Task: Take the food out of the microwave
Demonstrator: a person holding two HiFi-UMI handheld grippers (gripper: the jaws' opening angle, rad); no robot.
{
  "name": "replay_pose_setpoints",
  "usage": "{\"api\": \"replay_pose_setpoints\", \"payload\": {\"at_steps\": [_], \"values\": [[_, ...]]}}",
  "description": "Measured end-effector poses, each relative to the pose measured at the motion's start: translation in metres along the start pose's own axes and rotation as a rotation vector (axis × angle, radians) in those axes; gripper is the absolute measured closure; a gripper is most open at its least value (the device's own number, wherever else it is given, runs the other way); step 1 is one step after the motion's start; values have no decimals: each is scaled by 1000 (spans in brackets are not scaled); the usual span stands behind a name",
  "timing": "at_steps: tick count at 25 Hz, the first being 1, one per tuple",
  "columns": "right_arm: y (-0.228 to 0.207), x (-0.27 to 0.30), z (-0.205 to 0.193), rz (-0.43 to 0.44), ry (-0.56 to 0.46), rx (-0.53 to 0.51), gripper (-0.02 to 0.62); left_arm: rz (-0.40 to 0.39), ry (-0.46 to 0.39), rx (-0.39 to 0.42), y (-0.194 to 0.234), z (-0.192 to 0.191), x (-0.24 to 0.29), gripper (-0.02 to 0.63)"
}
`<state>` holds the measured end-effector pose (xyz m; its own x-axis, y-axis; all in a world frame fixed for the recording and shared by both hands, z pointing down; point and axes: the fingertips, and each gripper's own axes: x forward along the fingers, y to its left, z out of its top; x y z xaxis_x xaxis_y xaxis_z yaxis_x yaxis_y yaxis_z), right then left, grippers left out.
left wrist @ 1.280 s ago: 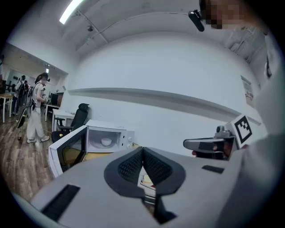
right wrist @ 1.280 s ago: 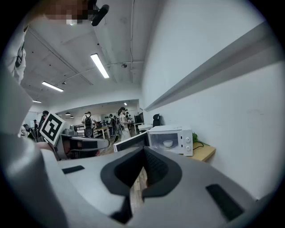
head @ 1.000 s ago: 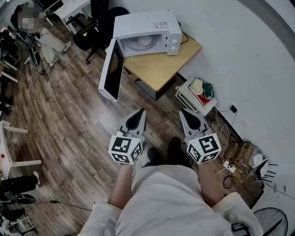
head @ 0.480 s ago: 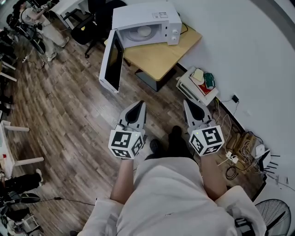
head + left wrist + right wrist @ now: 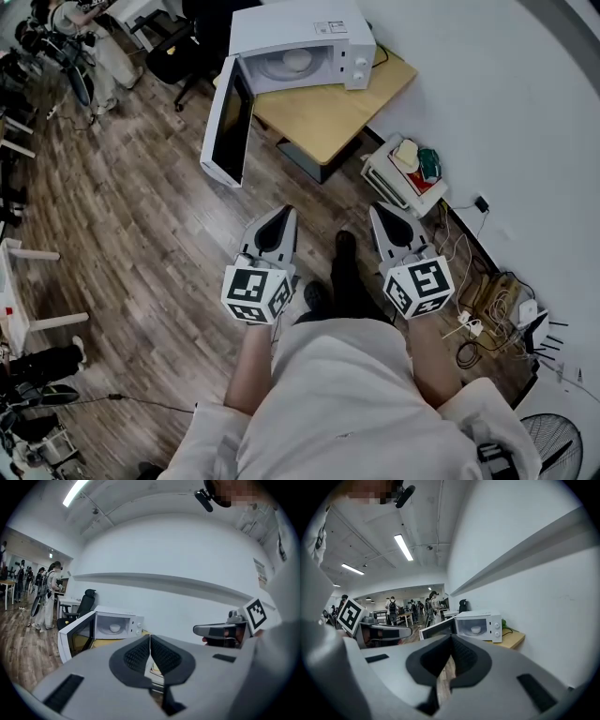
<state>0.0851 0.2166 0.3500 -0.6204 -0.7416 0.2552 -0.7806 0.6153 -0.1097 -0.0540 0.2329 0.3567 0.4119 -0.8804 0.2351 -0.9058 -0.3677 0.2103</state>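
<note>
A white microwave [image 5: 300, 37] stands on a wooden table [image 5: 328, 117] by the wall, its door [image 5: 228, 131] swung wide open. A white bowl of food [image 5: 296, 62] sits on the turntable inside, and shows as the bowl [image 5: 115, 628] and the bowl [image 5: 476, 630] in both gripper views. Both grippers hang over the wood floor, well short of the table. My left gripper [image 5: 278, 214] is shut and holds nothing, its pads meeting at the tip. My right gripper [image 5: 384, 211] is likewise shut and holds nothing. Both point toward the microwave [image 5: 480, 626].
A low white shelf [image 5: 380, 183] with small items stands against the wall right of the table. Cables and a power strip [image 5: 487, 323] lie on the floor at right. A black office chair [image 5: 173, 61] and people stand beyond the microwave at far left.
Both grippers hold their pose and stay shut. The person's dark shoe has stepped forward between them. The microwave sits slightly higher in the head view.
</note>
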Motion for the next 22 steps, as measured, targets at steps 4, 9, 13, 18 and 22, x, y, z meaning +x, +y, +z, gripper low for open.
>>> {"api": "replay_pose_setpoints", "payload": {"at_steps": [4, 9, 13, 18, 22], "values": [[-11, 20, 8, 16, 1, -2, 598, 33, -2, -1, 12, 7, 15, 597], [-30, 49, 16, 34, 8, -3, 598, 46, 1, 4, 22, 17, 42, 597], [-50, 75, 24, 50, 12, 0, 598, 46, 2, 9, 31, 26, 70, 597], [-75, 108, 35, 84, 20, -1, 530, 50, -7, 30, 41, 43, 107, 592], [-89, 134, 45, 125, 28, 0, 499, 64, -7, 34, 48, 56, 134, 537]]}}
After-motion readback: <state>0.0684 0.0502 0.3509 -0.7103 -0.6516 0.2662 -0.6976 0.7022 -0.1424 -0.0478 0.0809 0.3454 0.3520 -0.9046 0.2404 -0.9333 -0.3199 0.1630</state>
